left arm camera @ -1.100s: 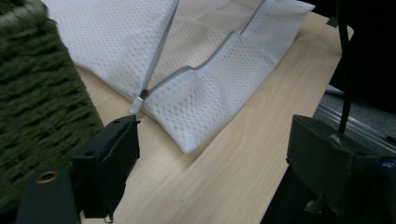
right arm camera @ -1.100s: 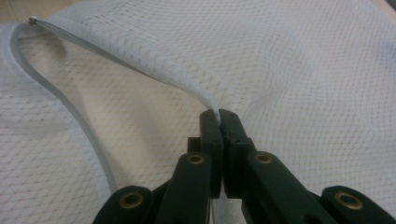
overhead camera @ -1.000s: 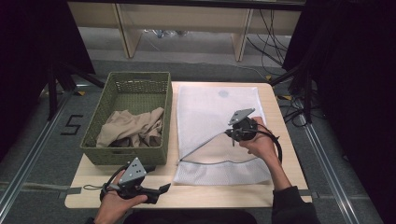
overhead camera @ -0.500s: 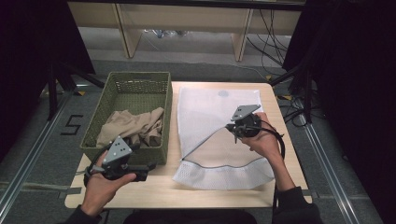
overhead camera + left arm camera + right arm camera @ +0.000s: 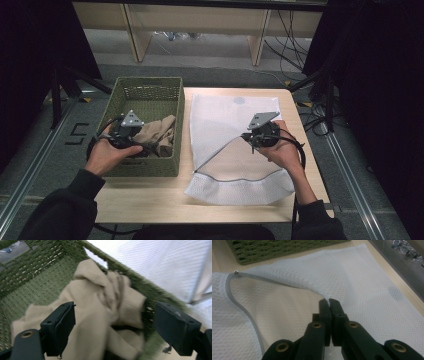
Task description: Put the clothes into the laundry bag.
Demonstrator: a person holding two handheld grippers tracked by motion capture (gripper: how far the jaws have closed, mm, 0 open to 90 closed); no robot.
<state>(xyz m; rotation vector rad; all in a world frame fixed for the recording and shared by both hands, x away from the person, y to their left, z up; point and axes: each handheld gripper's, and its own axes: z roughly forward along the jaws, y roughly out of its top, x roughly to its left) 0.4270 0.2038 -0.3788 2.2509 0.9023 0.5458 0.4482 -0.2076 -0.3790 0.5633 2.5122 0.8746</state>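
Now the left gripper [image 5: 131, 134] hangs over the green basket [image 5: 150, 90], its fingers [image 5: 60, 322] spread wide above the beige cloth [image 5: 100, 315] lying inside, gripping nothing. On the bench [image 5: 150, 200], the right gripper [image 5: 329, 305] has its fingers pinched tight on the white mesh bag [image 5: 367, 282], lifting its top layer.

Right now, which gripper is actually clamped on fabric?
The right gripper: jaws shut on the white mesh bag. The left gripper hangs open over the beige cloth.
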